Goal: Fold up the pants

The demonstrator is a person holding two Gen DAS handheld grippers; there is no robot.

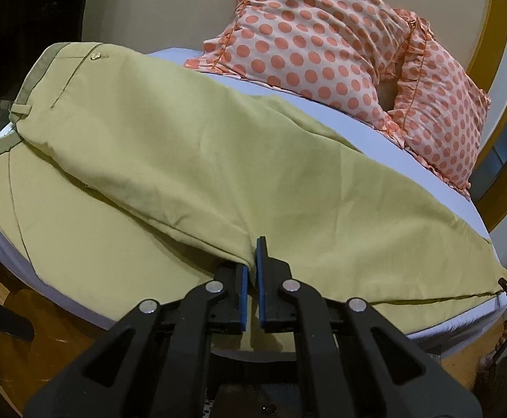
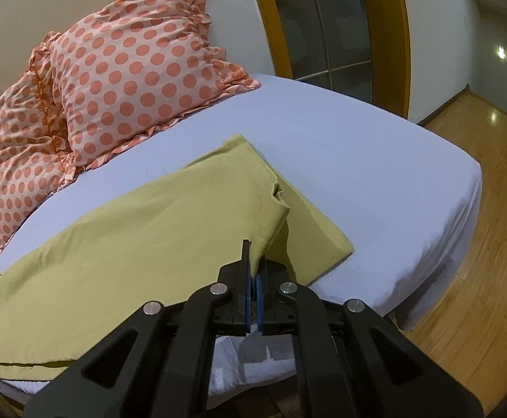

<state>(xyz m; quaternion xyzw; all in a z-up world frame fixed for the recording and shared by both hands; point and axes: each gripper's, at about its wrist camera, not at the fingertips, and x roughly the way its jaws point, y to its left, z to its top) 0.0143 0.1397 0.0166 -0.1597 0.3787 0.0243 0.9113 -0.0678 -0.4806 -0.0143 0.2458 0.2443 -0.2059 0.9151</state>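
Olive-green pants point(image 1: 190, 160) lie across the bed, with the waistband and a button at the far left in the left wrist view. One leg lies folded over the other. My left gripper point(image 1: 252, 261) is shut on a fold of the upper leg near the bed's front edge. My right gripper point(image 2: 254, 264) is shut on the hem corner of the upper pant leg point(image 2: 156, 223), lifted slightly. The lower leg's hem point(image 2: 316, 240) lies flat on the sheet beside it.
The bed has a pale blue sheet point(image 2: 375, 160). Two pink pillows with orange dots point(image 1: 323, 41) point(image 2: 121, 69) lean at the far side. A wooden floor point(image 2: 480, 261) surrounds the bed. A glass door with a yellow frame point(image 2: 323, 21) stands behind.
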